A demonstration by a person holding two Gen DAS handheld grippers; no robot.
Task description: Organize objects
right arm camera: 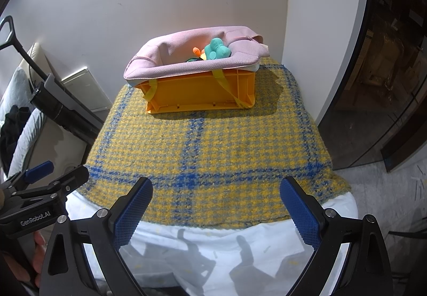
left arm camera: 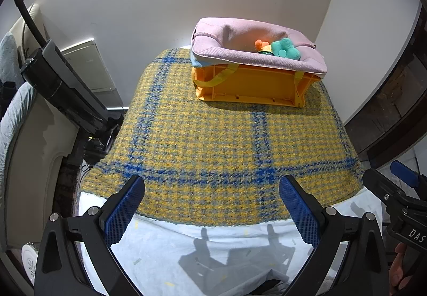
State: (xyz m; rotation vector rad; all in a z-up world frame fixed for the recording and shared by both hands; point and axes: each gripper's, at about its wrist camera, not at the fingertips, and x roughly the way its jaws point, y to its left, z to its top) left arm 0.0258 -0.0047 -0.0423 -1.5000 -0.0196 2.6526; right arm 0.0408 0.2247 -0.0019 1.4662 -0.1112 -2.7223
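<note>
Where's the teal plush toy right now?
The teal plush toy lies inside the pink bag that sits in the orange crate, at the far end of the table, beside an orange toy.

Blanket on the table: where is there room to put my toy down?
The checked blanket is bare from the orange crate down to the white sheet by both open grippers. It is crowded only at the far end, where the crate and its pink bag sit, with soft toys inside the bag.
</note>
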